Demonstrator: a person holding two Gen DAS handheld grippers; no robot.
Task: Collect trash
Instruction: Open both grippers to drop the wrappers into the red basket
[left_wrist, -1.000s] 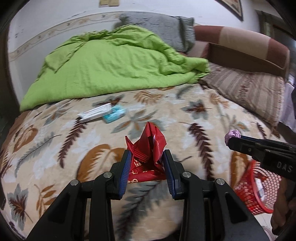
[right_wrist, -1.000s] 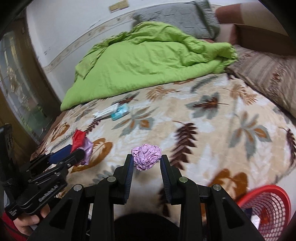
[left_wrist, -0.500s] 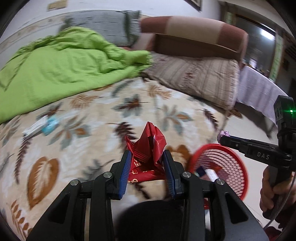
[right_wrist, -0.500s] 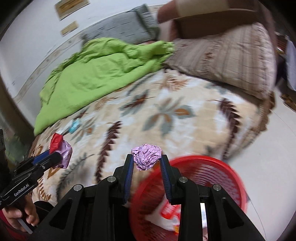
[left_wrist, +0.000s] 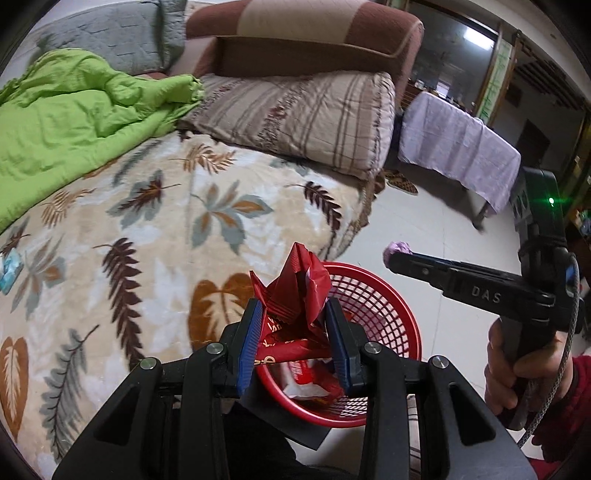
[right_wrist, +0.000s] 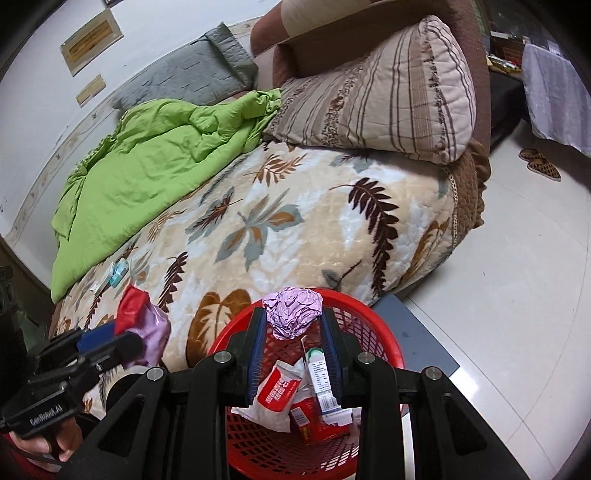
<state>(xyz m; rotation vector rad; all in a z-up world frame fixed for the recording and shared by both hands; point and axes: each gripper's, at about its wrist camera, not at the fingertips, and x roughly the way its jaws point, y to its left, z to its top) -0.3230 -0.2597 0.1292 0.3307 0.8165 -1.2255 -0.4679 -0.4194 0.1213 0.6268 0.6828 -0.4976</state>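
Observation:
My left gripper is shut on a crumpled red wrapper and hangs over the near-left rim of a red mesh basket standing on the floor beside the bed. My right gripper is shut on a crumpled purple foil ball, directly above the same red basket, which holds several wrappers and packets. In the left wrist view the right gripper comes in from the right with the purple ball at its tip. In the right wrist view the left gripper shows at lower left with the red wrapper.
A bed with a leaf-patterned blanket carries a green quilt, a striped pillow and a small blue packet. A grey mat lies under the basket. Slippers and a cloth-covered table stand on the tiled floor.
Both grippers swung right, away from the bed and over the red basket, each keeping its trash. The basket moved from the frame's edge to beneath the fingers.

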